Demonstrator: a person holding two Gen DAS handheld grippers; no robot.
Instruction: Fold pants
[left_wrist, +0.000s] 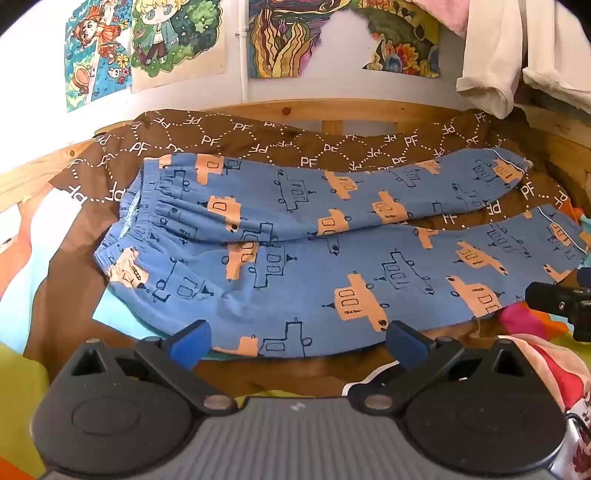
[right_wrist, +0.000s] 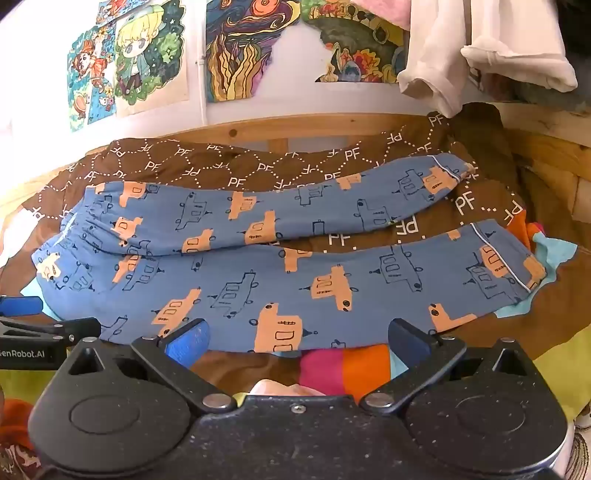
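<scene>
Left gripper (left_wrist: 297, 343) fingers spread wide, empty, just short of near edge of pants (left_wrist: 295, 258); right gripper (right_wrist: 297, 341) likewise wide, gripping nothing; pants flat on brown blanket (left_wrist: 229, 136), waistband left, legs running right, slightly parted

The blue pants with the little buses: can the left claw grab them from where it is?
Probably yes. The left claw is wide open, with the near edge of the blue pants lying flat right in front of it on the brown blanket. Nothing sits between them.
</scene>
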